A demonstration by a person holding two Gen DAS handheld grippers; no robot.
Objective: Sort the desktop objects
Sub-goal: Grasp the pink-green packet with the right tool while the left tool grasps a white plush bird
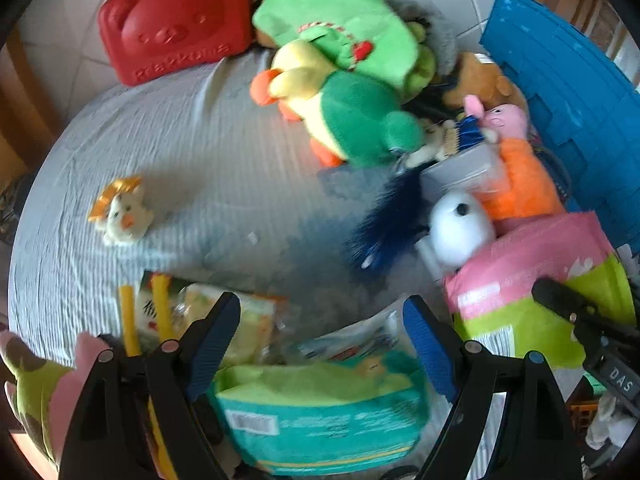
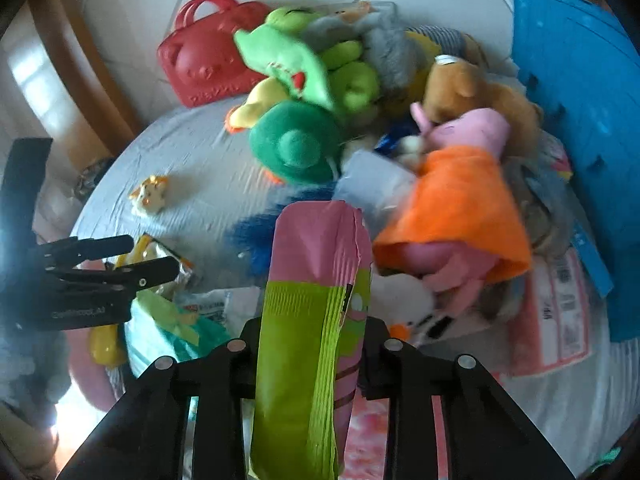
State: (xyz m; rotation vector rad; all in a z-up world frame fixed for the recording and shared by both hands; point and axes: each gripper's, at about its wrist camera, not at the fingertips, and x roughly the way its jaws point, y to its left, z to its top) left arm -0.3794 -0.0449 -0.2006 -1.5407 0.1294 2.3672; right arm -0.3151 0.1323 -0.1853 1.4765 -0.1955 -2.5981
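My right gripper (image 2: 310, 344) is shut on a pink and lime snack packet (image 2: 316, 300), held edge-on above the table; the same packet (image 1: 532, 280) shows at the right in the left wrist view, with the right gripper (image 1: 576, 312) on it. My left gripper (image 1: 320, 320) stands open over a teal and green packet (image 1: 320, 404), nothing between its fingers. Other snack bags (image 1: 208, 312) lie just beyond it. A heap of plush toys (image 1: 348, 80) fills the far side, with a pink pig in orange (image 2: 460, 184) at the right.
A red bear-faced case (image 1: 176, 24) stands at the back left. A blue panel (image 1: 568, 88) leans at the right edge. A small white and orange toy (image 1: 124, 212) lies alone on the grey striped cloth (image 1: 200, 152). A blue fluffy thing (image 1: 384, 224) lies mid-table.
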